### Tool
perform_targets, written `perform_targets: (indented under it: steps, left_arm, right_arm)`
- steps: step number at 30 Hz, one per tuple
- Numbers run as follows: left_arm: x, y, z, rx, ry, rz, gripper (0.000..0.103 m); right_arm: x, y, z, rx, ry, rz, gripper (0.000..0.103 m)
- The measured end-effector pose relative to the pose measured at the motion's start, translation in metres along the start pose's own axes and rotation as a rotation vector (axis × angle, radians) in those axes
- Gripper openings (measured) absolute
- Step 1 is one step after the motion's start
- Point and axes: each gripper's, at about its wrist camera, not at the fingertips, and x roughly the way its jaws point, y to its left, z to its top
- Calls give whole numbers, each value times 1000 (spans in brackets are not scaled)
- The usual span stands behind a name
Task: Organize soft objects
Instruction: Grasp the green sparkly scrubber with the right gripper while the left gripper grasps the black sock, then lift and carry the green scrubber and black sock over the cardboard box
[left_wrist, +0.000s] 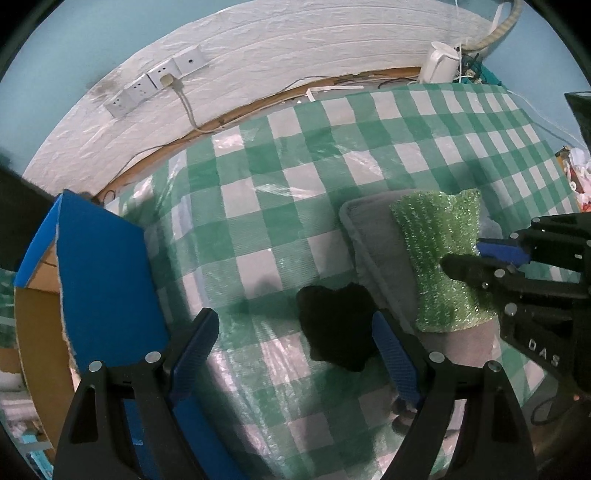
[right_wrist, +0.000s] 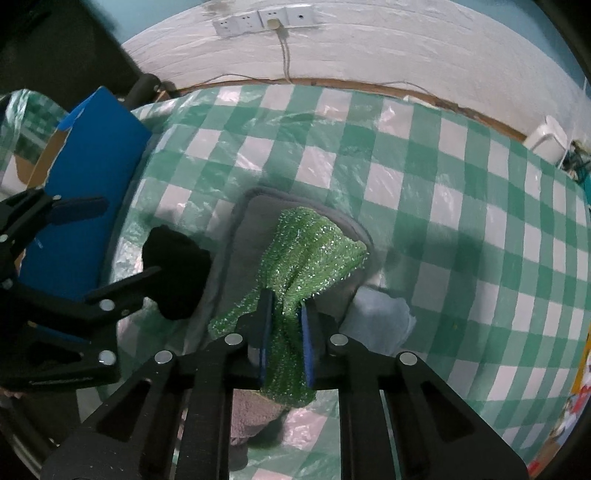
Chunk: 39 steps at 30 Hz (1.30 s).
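My right gripper (right_wrist: 286, 301) is shut on a sparkly green cloth (right_wrist: 310, 251), pinching it in the middle over a folded grey towel (right_wrist: 245, 229). The same green cloth (left_wrist: 439, 258) and grey towel (left_wrist: 373, 236) show in the left wrist view, with the right gripper (left_wrist: 463, 256) coming in from the right. My left gripper (left_wrist: 295, 328) is open and empty, its right finger beside a black soft object (left_wrist: 334, 325) lying on the green checked tablecloth (left_wrist: 277, 177). The black object (right_wrist: 177, 269) also shows in the right wrist view, left of the towel.
A blue cardboard box (left_wrist: 99, 273) with an open top stands at the table's left edge (right_wrist: 88, 192). A pale blue cloth (right_wrist: 380, 325) lies right of the towel. Wall sockets (left_wrist: 155, 79) and a cable run along the white wall. A white device (left_wrist: 439, 62) stands at the back right.
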Motion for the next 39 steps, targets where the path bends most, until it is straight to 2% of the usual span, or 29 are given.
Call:
perform_targets:
  steps: [10,12,14,16,18,22,39]
  left_arm:
    - [14,-11,3,30,17,-9,86]
    - [16,-13,3,33,11,-13,81]
    - [18,-13,1,34,5,-17,62]
    - [18,-14,1,36,12,-44,48]
    - [18,-16,0,44,18,-68,46]
    - [14,-21,-4,72,4,-65,34]
    - [-25,-12,-10,75,-80,-14,33]
  right_arm:
    - [-10,2,3,-36,-20,-12,12]
    - [-11,1,3,-35,-22,-15,12]
    - [-12,1,4,-35,-27,-19,12]
    - [-14,0,4,-31,-29,-15,12]
    - [-16,-1,4,-29,-33,-12,12]
    - [-21,-1,5,-31,-42,-13,12]
    - [-49,4,9,-55,-96,-38,12]
